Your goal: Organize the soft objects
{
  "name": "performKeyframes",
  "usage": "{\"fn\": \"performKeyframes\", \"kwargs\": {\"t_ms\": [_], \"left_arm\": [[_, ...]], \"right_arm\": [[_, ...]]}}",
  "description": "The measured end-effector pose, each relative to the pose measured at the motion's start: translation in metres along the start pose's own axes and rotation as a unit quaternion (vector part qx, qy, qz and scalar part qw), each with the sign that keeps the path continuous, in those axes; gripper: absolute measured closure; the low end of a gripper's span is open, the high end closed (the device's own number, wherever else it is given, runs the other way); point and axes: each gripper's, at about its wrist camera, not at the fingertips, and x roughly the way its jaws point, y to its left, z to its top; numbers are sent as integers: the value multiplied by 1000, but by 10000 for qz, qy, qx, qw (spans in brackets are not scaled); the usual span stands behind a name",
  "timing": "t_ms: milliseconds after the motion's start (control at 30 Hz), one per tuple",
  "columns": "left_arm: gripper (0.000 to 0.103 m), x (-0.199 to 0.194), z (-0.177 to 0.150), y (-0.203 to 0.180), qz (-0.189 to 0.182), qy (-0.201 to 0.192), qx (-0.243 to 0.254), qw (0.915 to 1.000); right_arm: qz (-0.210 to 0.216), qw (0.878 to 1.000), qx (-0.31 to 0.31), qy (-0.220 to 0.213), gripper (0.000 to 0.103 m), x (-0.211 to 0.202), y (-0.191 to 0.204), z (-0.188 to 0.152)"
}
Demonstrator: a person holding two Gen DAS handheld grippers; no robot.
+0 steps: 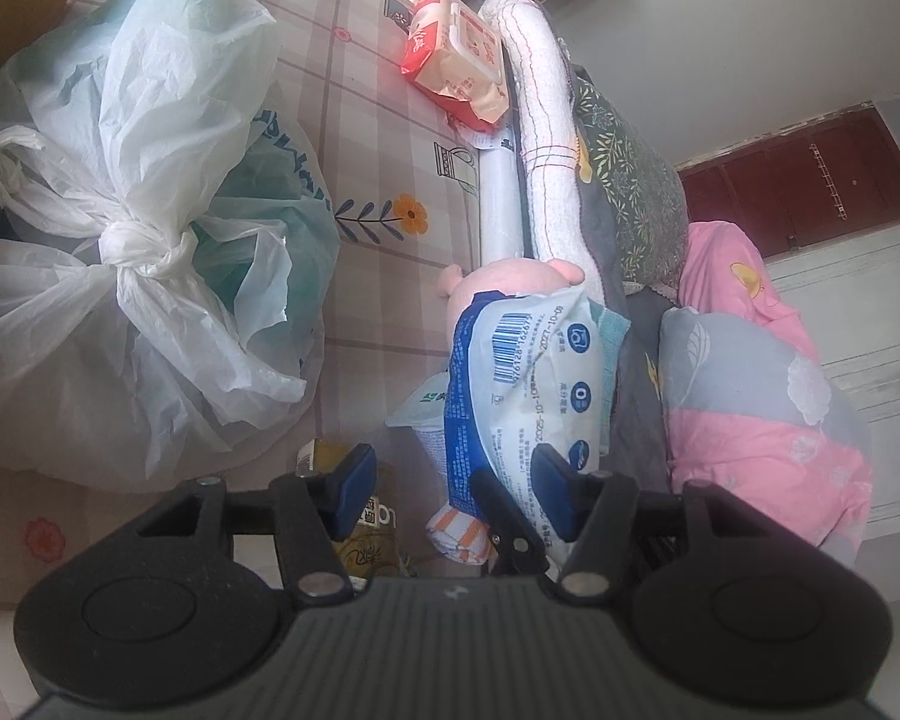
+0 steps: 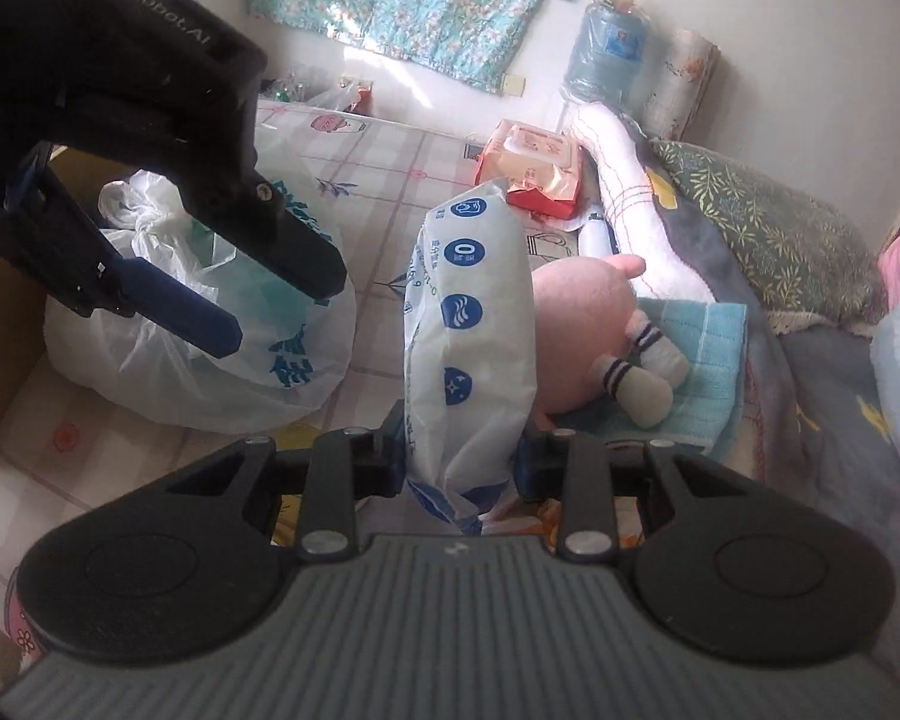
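Note:
A white and blue tissue pack [image 2: 471,324] stands upright between the pads of my right gripper [image 2: 461,453], which is shut on its lower end. In the left wrist view the same pack [image 1: 522,372] shows just ahead of the right-hand finger. My left gripper [image 1: 455,480] is open and holds nothing. Seen from the right wrist, this left gripper [image 2: 279,309] hangs left of the pack, above a knotted white plastic bag [image 2: 210,360]. A pink plush pig [image 2: 582,324] with striped socks lies behind the pack on a light blue towel [image 2: 708,360].
Knotted plastic bags [image 1: 138,252] fill the left of the checked bed sheet [image 1: 378,138]. A red wipes pack [image 1: 456,54] and a rolled white towel [image 1: 546,138] lie further back. Pillows and a pink-grey quilt [image 1: 750,372] line the right. A cardboard box [image 2: 6,312] is at far left.

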Motion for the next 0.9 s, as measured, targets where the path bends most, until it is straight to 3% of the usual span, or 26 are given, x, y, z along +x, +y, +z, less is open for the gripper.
{"fn": "performKeyframes", "kwargs": {"t_ms": [267, 467, 600, 633, 733, 900], "left_arm": [[38, -3, -2, -7, -330, -36, 50, 9994], [36, 4, -3, -15, -291, -1, 181, 9994], [44, 15, -6, -3, 22, 127, 94, 9999], [51, 15, -6, 1, 88, 119, 87, 9999], [55, 13, -6, 13, 66, 112, 8, 9999], [61, 8, -5, 22, 208, 120, 127, 9996]], "right_arm": [[-218, 9985, -473, -148, 72, -5, 22, -1], [-249, 9933, -1100, -232, 72, -7, 46, -6], [111, 9922, -1229, -160, 72, -6, 58, -12], [143, 9916, -1266, -205, 72, -7, 61, -13], [315, 9905, -1296, -345, 71, -15, 62, -15], [1265, 9875, -807, -490, 63, -28, 37, -18]]}}
